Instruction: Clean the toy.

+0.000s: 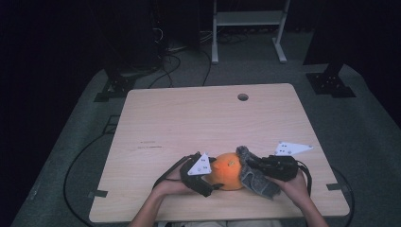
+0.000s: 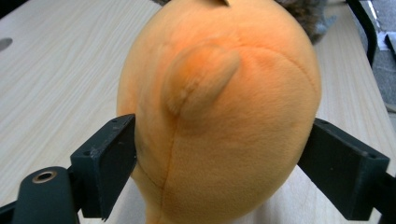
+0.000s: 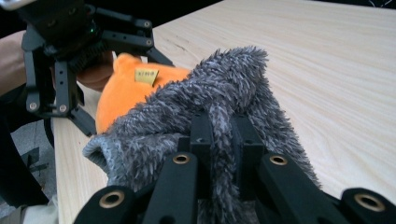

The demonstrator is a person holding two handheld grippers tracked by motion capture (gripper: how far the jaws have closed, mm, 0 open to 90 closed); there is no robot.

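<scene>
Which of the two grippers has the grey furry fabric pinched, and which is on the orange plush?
The right gripper pinches the grey furry fabric between nearly closed jaws. The left gripper instead straddles the orange plush, jaws spread wide against its sides.

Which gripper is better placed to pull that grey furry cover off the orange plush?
Right. The right gripper is already pinched on the grey furry cover, while the left gripper clamps the orange plush, steadying it.

Black grippers (image 1: 208, 177) with brass-ringed screws, white three-cornered plates (image 1: 200, 164), seemingly black cables.
</scene>
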